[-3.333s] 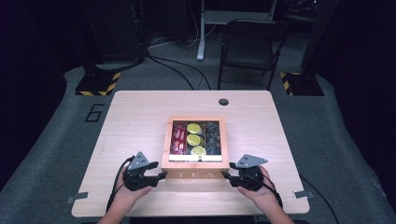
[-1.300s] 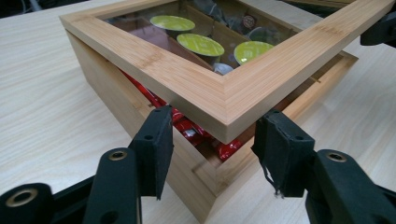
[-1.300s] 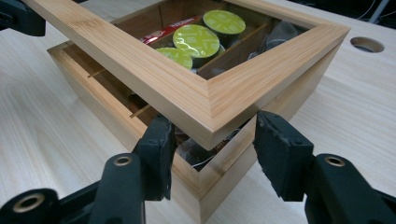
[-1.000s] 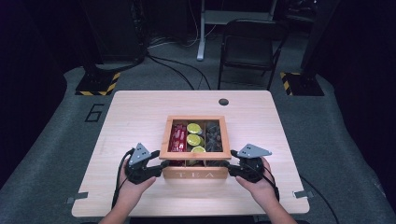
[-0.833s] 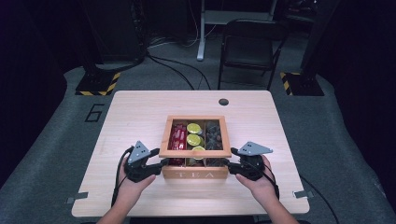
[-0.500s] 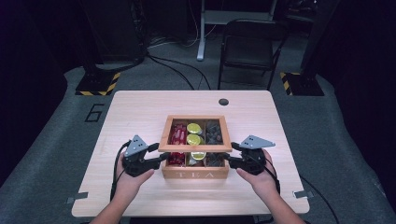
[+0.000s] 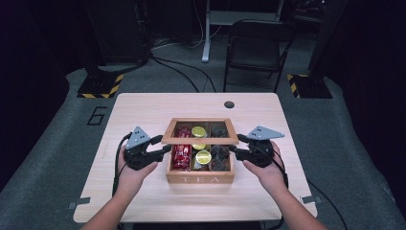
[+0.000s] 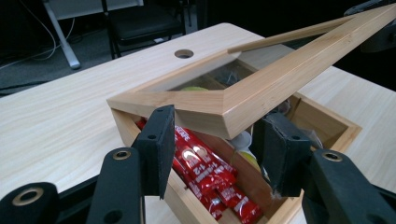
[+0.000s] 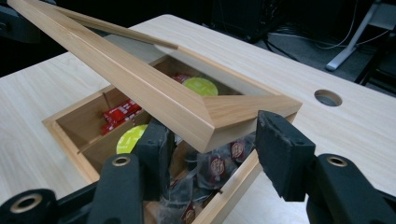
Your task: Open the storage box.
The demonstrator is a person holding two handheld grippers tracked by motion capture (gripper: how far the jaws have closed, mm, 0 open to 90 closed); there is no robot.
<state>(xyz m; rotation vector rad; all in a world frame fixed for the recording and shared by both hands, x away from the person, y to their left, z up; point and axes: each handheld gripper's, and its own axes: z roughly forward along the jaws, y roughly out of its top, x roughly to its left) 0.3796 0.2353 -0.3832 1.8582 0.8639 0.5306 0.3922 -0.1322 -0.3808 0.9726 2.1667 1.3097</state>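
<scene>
High view: both tools grip lid (image 7: 199,139) corners (raised above box (image 7: 200,178)).

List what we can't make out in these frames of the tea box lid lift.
- Hinge or far edge of the lid: high view too small, and the raised frame hides it in both gripper views.
- Print on the red sachets: blurred in the left gripper view.
- Dark packets: the right gripper and lid corner cover them.
- Left gripper pad contact with the lid: unclear.
</scene>
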